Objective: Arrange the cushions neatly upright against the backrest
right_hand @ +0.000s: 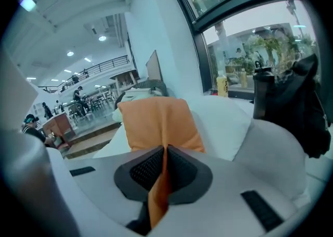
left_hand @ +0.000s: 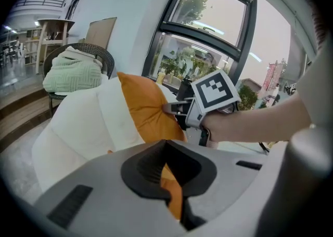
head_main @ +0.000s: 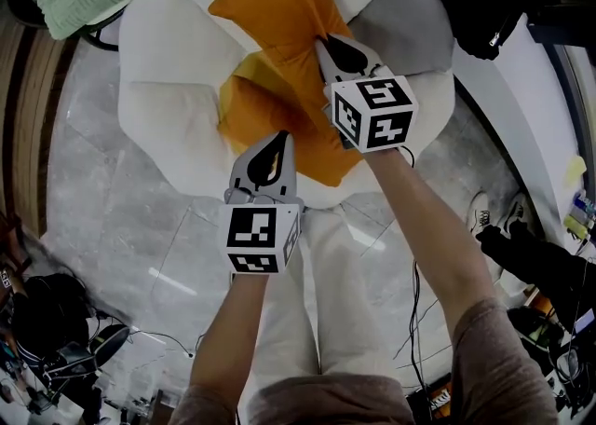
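The right claw (right_hand: 165, 150) is shut on the lower edge of an orange cushion (right_hand: 156, 121). That cushion rises straight ahead of the claw, its long axis running up, its face towards the claw and its back against the backrest of the white armchair (head_main: 177, 50). The left claw (left_hand: 167, 164) is clamped on orange fabric, seemingly a second orange cushion (head_main: 251, 106) lying flat on the seat, nearer the person, beneath and beside the right claw.
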A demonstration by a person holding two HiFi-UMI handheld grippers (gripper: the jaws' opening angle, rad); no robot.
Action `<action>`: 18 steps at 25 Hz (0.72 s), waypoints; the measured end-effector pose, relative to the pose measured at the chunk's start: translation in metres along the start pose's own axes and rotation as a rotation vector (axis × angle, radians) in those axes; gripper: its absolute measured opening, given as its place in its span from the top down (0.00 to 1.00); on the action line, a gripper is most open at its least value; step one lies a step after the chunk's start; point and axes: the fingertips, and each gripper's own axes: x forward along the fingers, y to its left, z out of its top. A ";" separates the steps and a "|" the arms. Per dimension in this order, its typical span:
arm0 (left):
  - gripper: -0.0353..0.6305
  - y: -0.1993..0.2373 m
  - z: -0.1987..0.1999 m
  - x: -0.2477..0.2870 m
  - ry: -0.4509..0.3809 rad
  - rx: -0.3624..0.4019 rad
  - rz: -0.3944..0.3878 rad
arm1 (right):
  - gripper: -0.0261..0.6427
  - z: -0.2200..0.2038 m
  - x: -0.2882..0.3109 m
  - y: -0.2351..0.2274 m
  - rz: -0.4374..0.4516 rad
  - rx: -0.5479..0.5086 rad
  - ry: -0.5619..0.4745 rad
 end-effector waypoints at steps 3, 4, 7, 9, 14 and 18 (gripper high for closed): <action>0.94 0.000 0.006 -0.001 -0.005 0.002 0.001 | 0.91 0.031 -0.002 -0.001 -0.017 0.002 -0.059; 0.94 0.000 0.009 -0.001 -0.008 0.003 0.001 | 0.91 0.041 -0.002 -0.002 -0.025 0.005 -0.079; 0.94 0.002 0.016 -0.001 -0.015 0.005 0.003 | 0.91 0.067 -0.004 -0.008 -0.065 0.019 -0.127; 0.94 0.004 0.019 -0.001 -0.016 0.005 0.004 | 0.91 0.075 -0.003 -0.012 -0.092 0.025 -0.143; 0.94 0.012 0.015 0.001 -0.012 -0.011 0.010 | 0.91 0.070 0.021 -0.019 -0.111 0.021 -0.114; 0.94 0.016 0.003 0.000 0.005 -0.025 0.010 | 0.91 0.059 0.042 -0.014 -0.098 -0.006 -0.069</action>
